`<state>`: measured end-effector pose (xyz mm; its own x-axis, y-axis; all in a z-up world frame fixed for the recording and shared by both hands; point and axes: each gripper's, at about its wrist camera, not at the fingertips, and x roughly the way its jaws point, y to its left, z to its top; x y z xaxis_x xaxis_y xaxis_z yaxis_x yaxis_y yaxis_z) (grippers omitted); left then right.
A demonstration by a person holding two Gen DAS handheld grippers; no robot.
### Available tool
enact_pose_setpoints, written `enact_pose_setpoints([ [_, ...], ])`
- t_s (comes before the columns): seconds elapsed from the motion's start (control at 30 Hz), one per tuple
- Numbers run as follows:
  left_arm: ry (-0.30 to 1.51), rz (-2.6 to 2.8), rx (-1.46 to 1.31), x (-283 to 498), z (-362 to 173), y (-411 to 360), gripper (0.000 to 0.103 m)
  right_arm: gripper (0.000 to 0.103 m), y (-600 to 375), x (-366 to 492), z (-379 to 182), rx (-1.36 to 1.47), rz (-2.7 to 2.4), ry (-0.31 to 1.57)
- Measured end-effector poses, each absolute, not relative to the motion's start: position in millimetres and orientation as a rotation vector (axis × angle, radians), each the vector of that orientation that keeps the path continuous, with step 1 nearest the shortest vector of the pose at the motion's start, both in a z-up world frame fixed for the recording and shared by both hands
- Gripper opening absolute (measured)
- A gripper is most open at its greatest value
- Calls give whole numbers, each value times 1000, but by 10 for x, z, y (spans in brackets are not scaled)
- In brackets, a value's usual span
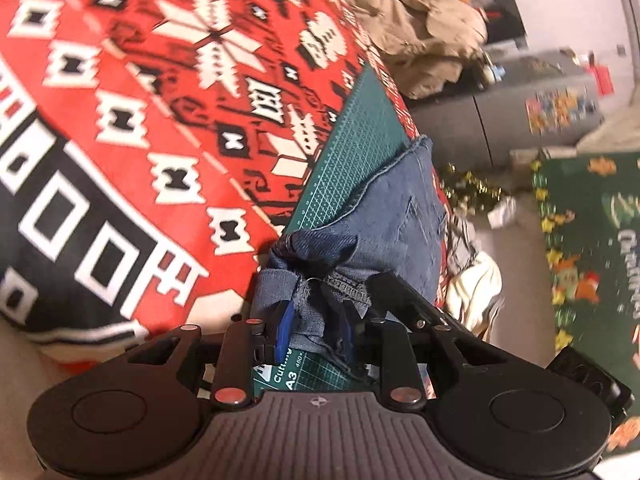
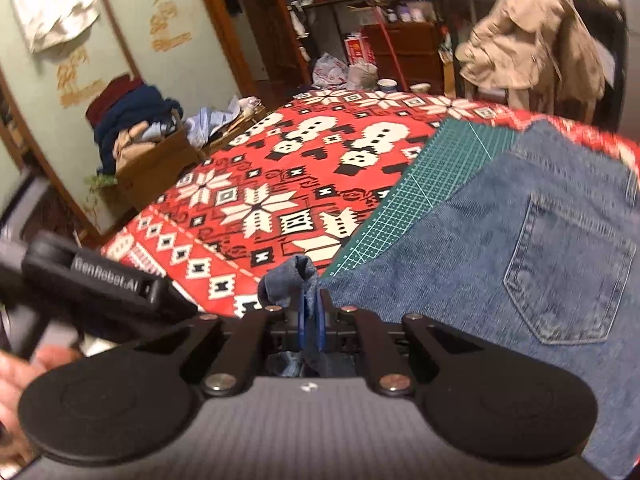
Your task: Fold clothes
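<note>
left tongs [image 1: 316, 320] clamp jeans [image 1: 400, 216] | right tongs [image 2: 310, 320] clamp hem

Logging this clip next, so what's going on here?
A person is folding blue jeans on a green cutting mat over a red patterned cloth. Both handheld grippers are shut on denim: the left gripper on a bunched thick part, the right gripper on a thin edge. The back pocket faces up.
</note>
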<state>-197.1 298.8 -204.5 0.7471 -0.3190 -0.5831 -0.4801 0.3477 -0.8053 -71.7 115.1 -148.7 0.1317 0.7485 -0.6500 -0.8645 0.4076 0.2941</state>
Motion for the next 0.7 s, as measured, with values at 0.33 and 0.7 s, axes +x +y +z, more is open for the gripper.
enact_pose_setpoints([
  [0.33, 759, 204, -1268, -1969, -2040, 2860, 25, 6, 1137, -541, -1520, -68, 1159, 886],
  [0.7, 775, 242, -1144, -1889, -1818, 2925, 26, 9, 968, -1072, -1428, -340, 1337, 747],
])
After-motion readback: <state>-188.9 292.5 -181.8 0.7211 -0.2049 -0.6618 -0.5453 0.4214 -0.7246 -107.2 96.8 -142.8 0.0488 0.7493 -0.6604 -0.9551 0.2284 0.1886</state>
